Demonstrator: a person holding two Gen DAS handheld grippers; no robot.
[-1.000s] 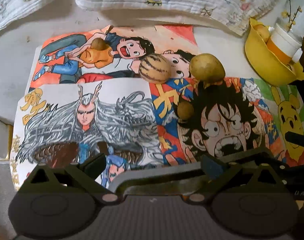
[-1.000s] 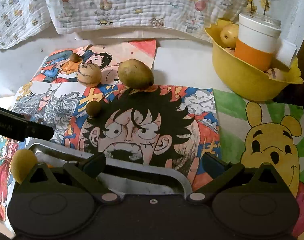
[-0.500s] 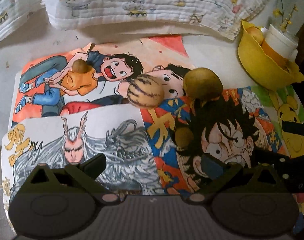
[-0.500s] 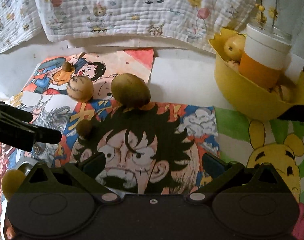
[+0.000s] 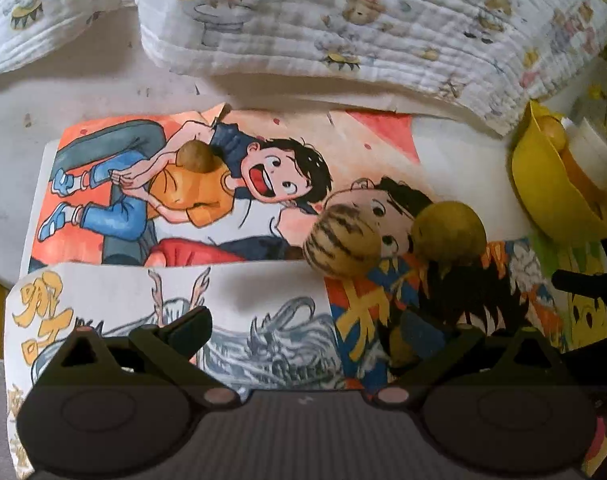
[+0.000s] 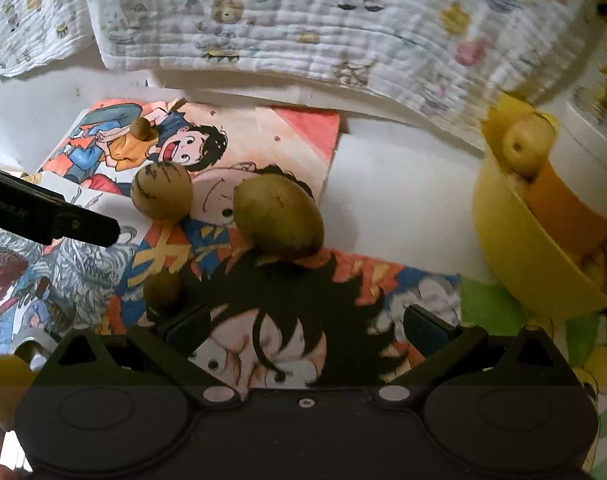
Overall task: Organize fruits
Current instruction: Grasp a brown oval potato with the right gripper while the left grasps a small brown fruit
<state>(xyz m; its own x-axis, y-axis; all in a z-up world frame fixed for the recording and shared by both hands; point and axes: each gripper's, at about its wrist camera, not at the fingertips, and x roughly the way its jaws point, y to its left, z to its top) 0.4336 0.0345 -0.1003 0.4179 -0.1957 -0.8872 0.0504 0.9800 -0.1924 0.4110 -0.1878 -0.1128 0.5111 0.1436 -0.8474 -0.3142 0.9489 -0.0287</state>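
Far from me hangs a white quilted cloth printed with cartoon animals. Beneath my view lies a white tabletop, covered with colourful cartoon drawings on paper.

Fruits on cartoon posters, bowl to the right

The striped melon lies just left of the potato-like fruit — a small round fruit before them, another far behind-left. The bowl, well right, holds a cup and an apple; the quilt lies behind.
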